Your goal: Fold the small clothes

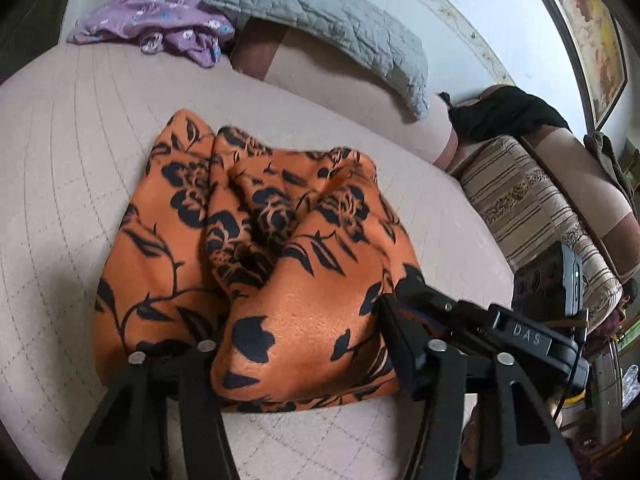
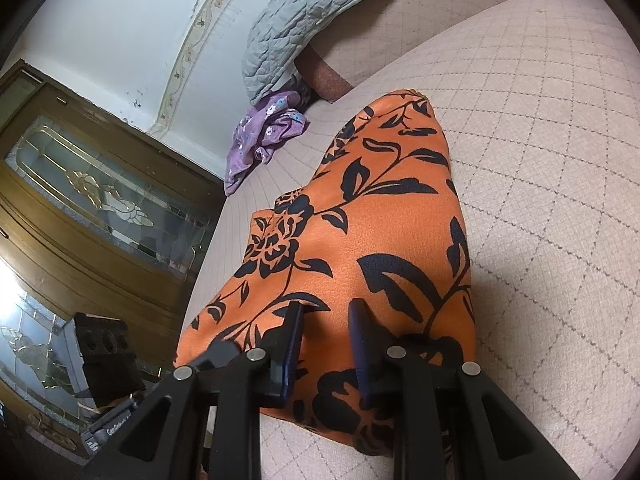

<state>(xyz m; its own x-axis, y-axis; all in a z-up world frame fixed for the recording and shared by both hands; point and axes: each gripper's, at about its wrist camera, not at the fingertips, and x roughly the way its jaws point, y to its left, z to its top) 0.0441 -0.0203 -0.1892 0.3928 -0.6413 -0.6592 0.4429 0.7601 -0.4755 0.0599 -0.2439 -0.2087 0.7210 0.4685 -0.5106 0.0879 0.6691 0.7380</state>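
Note:
An orange cloth with black flowers (image 1: 256,216) lies bunched on the pale quilted sofa seat (image 1: 60,168). My left gripper (image 1: 288,344) has a puffed fold of this cloth filling the gap between its black fingers (image 1: 404,344), pressed from both sides. My right gripper (image 2: 326,340) is shut on the near edge of the same orange cloth (image 2: 360,220), with fabric between its blue pads (image 2: 294,344). In the left wrist view the right gripper (image 1: 404,288) bites the cloth's right edge. A crumpled purple flowered garment (image 1: 160,28) lies at the far end of the seat.
A grey quilted cushion (image 1: 328,24) leans on the backrest. A black garment (image 1: 508,112) and a striped cover (image 1: 532,208) lie on the armrest to the right. A wooden cabinet with glass doors (image 2: 100,200) stands beyond the seat's edge.

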